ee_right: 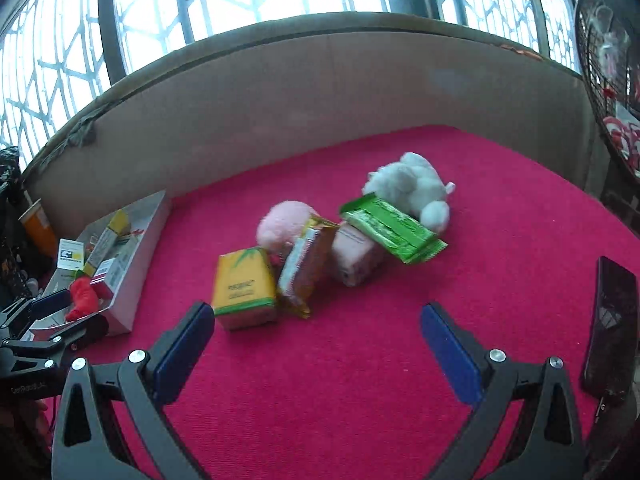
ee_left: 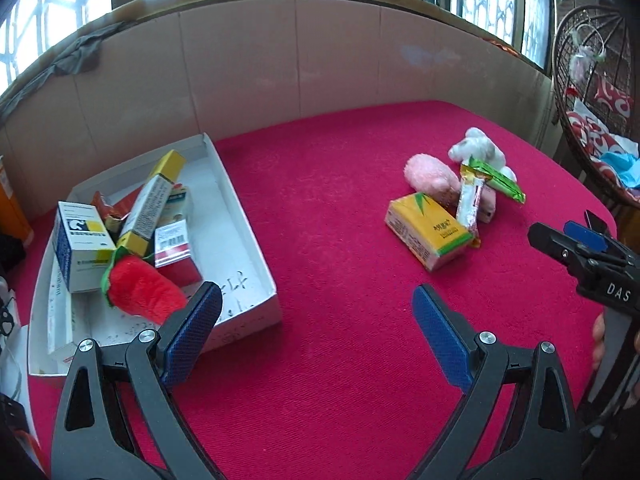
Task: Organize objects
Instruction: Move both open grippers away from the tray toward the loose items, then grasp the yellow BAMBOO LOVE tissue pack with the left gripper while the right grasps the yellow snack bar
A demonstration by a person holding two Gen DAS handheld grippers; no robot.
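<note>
A white box (ee_left: 256, 264) on the left of the red table holds several medicine cartons and a red plush strawberry (ee_left: 144, 288); the box also shows in the right wrist view (ee_right: 136, 248). A pile lies at mid-right: a yellow tissue pack (ee_left: 428, 232) (ee_right: 244, 284), a pink plush (ee_left: 432, 176) (ee_right: 284, 224), a white plush (ee_left: 480, 148) (ee_right: 412, 184), a green snack bar (ee_left: 496, 176) (ee_right: 392, 232) and an orange snack packet (ee_right: 304, 268). My left gripper (ee_left: 316, 316) is open and empty beside the box's near corner. My right gripper (ee_right: 316, 336) is open and empty, just short of the pile.
A cardboard wall (ee_left: 280, 64) backs the table. A dark phone (ee_right: 612, 320) lies at the right edge. A wicker chair (ee_left: 592, 100) stands to the right. An orange cup (ee_right: 40, 224) stands behind the box.
</note>
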